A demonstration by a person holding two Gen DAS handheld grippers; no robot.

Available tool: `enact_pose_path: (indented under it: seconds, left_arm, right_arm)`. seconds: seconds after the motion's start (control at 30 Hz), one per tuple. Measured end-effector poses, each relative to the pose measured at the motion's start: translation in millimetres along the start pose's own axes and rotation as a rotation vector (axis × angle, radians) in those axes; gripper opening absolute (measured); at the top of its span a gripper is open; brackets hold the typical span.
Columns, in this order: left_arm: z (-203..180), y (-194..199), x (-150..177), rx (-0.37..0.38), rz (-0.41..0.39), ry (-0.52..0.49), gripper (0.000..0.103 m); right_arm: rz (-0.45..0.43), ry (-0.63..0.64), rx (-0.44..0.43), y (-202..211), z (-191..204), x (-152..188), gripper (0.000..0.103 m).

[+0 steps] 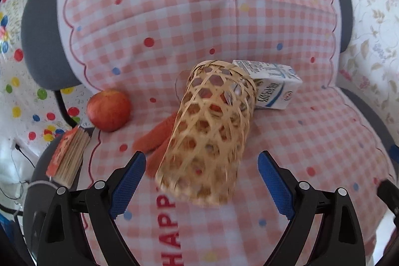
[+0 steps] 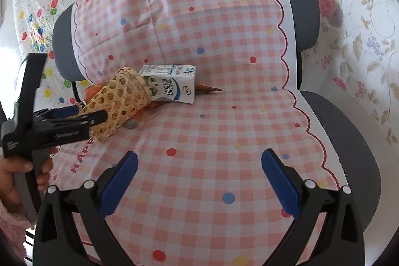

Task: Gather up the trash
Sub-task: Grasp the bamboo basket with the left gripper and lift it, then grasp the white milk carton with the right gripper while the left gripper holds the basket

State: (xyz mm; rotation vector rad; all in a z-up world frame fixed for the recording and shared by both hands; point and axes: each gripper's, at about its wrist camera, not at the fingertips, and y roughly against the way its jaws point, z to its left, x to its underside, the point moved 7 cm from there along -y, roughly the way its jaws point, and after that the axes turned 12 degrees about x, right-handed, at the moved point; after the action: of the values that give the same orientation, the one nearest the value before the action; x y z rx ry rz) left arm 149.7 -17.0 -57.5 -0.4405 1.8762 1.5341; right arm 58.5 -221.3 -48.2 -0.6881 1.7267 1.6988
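A woven bamboo basket (image 1: pixel 209 131) lies on its side on the pink checked cloth (image 1: pixel 299 141) that covers a chair seat. Its near end sits between the pads of my left gripper (image 1: pixel 202 161), which is open and does not press on it. A white and blue milk carton (image 1: pixel 271 86) lies against the basket's far end. The right wrist view has the basket (image 2: pixel 117 106), the carton (image 2: pixel 169 86) and the left gripper (image 2: pixel 89 114) at its left. My right gripper (image 2: pixel 199 158) is open over bare cloth, with nothing between its fingers.
A red apple (image 1: pixel 109 110), an orange cloth (image 1: pixel 154 141) and a small box of sticks (image 1: pixel 69 156) lie left of the basket. A brown pointed stick (image 2: pixel 209 89) pokes out behind the carton. The grey chair (image 2: pixel 349 141) shows around the cloth. A person's hand (image 2: pixel 15 173) holds the left gripper.
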Motion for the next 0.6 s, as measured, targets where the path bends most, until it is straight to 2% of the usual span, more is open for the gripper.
enact_pose_path:
  seconds: [0.27,0.3,0.33,0.4,0.5,0.6]
  left_arm:
    - [-1,-37,-6,-0.034,0.048,-0.04,0.089]
    - [1,-34,-5,-0.041,0.033,-0.042,0.087]
    - [1,-30,-5,-0.033,0.021,-0.039,0.077]
    - [4,-19,-2,0.005,-0.003,-0.015,0.075]
    - [9,-3,4,0.007,-0.039,-0.013,0.074]
    - [20,16,13,0.038,-0.067,0.039,0.074]
  right_arm:
    - [0.012,-0.002,0.002,-4,-2,2,0.097]
    - [0.013,0.0,-0.001,-4,-2,3,0.097]
    - [0.011,0.002,-0.002,-3,-1,3,0.097]
    - [0.006,0.008,-0.009,-2,2,3,0.097]
    - [-0.017,0.022,0.002,-2,9,0,0.097]
    - [-0.025,0.053,-0.007,-8,21,-3,0.097]
